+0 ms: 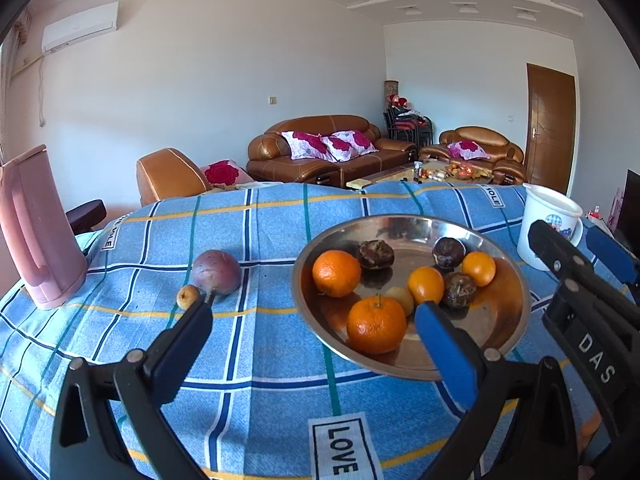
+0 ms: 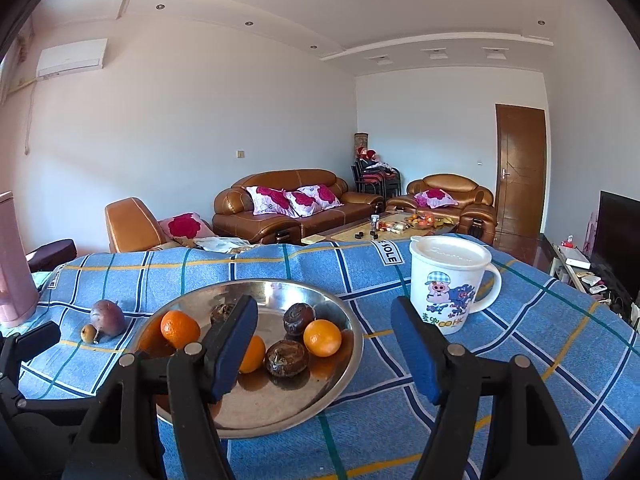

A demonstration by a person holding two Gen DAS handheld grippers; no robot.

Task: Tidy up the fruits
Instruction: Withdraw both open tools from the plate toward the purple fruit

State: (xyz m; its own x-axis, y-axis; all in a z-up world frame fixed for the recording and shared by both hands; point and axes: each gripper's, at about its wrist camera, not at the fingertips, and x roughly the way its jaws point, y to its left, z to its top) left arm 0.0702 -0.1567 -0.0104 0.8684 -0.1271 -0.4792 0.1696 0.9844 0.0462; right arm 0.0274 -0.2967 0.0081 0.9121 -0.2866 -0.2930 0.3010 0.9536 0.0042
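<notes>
Steel catches the daylight on a round metal plate (image 1: 496, 332) that sits on a table under a blue checked cloth (image 1: 260, 360). On the plate lie four oranges: a big one (image 1: 376, 325) near the front rim, one (image 1: 336, 273) at the back left, and two smaller ones (image 1: 426, 285) and (image 1: 479, 268) toward the right. Three dark brown, wrinkled fruits (image 1: 375, 255) are scattered among them, and a small pale yellow fruit (image 1: 402, 299) sits half hidden behind the big orange.

Off the plate, to its left on the cloth, a purple round fruit (image 1: 216, 272) rests with a small yellow-brown fruit (image 1: 187, 296) just beside it.

The left gripper (image 1: 316, 312) hangs with its jaws spread wide and nothing between them; one finger tip is near the small yellow-brown fruit, the other reaches over the plate's front edge. The right gripper (image 2: 324, 316) is also spread apart and empty, one finger over the plate, the other close to a white lidded mug (image 2: 450, 284) with a cartoon pig, which stands to the right of the plate.

A pink jug (image 1: 36, 232) stands at the far left of the table. Brown leather sofas (image 1: 332, 152) fill the room behind.
</notes>
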